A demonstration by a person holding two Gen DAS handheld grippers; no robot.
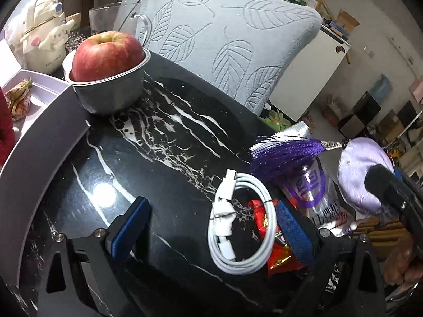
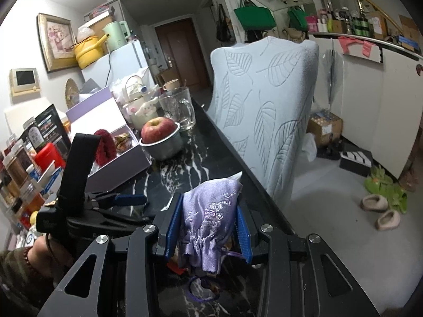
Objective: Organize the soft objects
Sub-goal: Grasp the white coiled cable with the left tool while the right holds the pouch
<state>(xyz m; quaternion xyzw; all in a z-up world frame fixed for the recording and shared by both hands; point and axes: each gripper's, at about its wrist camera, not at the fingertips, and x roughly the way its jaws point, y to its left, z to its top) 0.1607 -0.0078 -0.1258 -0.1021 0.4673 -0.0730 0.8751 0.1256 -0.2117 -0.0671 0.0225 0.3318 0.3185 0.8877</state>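
My right gripper's (image 2: 207, 228) fingers (image 2: 170, 227) were closed most of the way onto the pouch (image 2: 208, 211), a lilac satin one with embroidery, squeezed between both blue pads above the near end of the table (image 2: 185, 169). My left gripper's (image 1: 211, 224) fingers (image 1: 132, 224) stood wide apart and held nothing; a coiled white cable (image 1: 238, 224) lay on the marble between them, close to the right pad.

The left view showed me what the right could not: the pouch's purple tassel (image 1: 285, 153) hanging out to the left, over a clear packet (image 1: 317, 190) with purple print, and a red wrapper (image 1: 275, 240) under the cable's right side. The right view alone gave me the embroidered face of the pouch and a purple cord loop (image 2: 201, 290) below it.

Farther off, an apple (image 1: 105, 55) sat in a metal bowl (image 1: 113, 92), with a glass mug (image 2: 179, 111) behind it. A lilac box (image 2: 116, 169) lay to the left of the bowl, holding a red knitted piece (image 2: 105, 145). A chair (image 2: 264, 105) in a leaf-patterned cover stood tight against the table's right edge.
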